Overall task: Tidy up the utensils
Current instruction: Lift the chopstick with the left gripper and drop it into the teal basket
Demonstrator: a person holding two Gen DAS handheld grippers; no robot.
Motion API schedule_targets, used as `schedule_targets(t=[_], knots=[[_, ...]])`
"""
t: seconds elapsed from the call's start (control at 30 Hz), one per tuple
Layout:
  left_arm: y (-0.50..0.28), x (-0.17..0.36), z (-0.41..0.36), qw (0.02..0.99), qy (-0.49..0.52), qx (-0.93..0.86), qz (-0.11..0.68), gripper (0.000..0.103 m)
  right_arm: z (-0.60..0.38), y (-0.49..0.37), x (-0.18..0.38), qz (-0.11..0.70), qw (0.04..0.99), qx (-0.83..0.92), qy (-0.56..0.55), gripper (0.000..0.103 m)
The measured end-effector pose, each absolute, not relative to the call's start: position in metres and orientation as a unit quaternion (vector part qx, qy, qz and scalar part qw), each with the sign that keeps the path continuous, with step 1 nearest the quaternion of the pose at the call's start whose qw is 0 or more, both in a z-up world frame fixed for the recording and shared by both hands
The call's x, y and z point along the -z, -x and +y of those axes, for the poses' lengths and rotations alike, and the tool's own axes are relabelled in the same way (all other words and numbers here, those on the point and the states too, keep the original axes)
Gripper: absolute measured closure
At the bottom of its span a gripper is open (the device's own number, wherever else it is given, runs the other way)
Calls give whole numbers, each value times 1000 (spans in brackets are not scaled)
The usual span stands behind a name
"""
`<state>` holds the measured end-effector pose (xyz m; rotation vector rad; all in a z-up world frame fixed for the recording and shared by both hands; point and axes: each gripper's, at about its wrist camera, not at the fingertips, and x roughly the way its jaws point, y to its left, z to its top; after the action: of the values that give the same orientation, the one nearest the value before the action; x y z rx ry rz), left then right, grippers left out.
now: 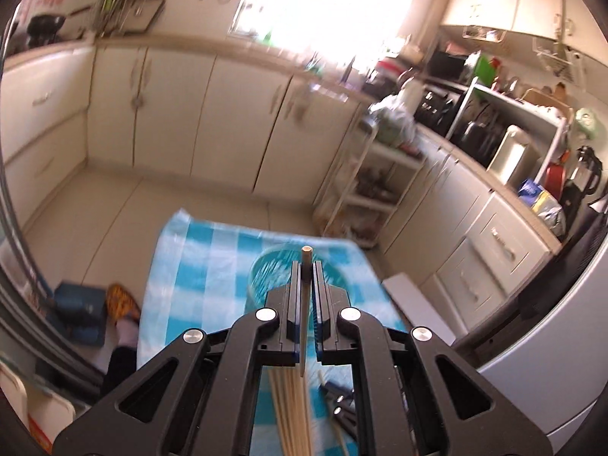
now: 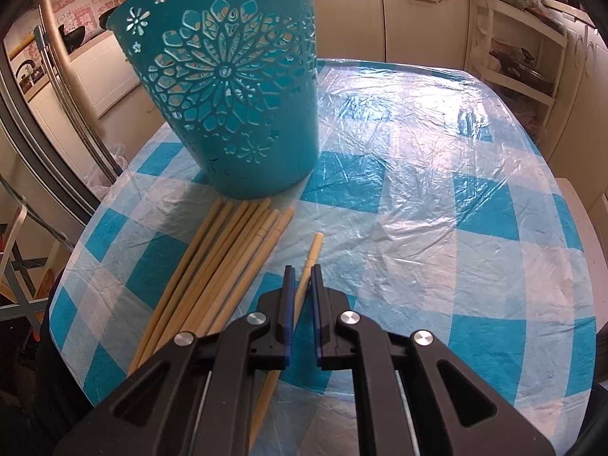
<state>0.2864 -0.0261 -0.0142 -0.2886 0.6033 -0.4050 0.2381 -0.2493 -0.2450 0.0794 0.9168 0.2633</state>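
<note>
In the left wrist view my left gripper point(image 1: 306, 266) is shut on one pale wooden chopstick point(image 1: 304, 323), held high over the table, its blunt end poking past the fingertips. Far below it stands the teal cut-out cup point(image 1: 262, 269), with the chopstick bundle point(image 1: 288, 410) nearer me. The right wrist view shows my right gripper point(image 2: 303, 269) low over the checked tablecloth point(image 2: 437, 209), shut on a single chopstick point(image 2: 313, 250) that lies apart from the bundle point(image 2: 212, 273). The teal cup point(image 2: 228, 87) stands upright just beyond the bundle.
A white shelf cart point(image 1: 376, 174) and cream cabinets point(image 1: 159, 114) ring the table. A person's slippered foot point(image 1: 121, 300) is on the floor at the table's left. Steel fridge handles point(image 2: 57, 87) stand to the left. The tablecloth's right half carries nothing.
</note>
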Motion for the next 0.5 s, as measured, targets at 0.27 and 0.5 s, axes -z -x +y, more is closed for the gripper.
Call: schedule_targets(t=[0.27,0.5], knots=[[-279,-51,-43,952,106,189,217,98,-253,-236,245,435,890,-132,-45,94],[-315,-31,-71,968,64,137,202,98,-255,-237,243,443,885,-135,-48,94]])
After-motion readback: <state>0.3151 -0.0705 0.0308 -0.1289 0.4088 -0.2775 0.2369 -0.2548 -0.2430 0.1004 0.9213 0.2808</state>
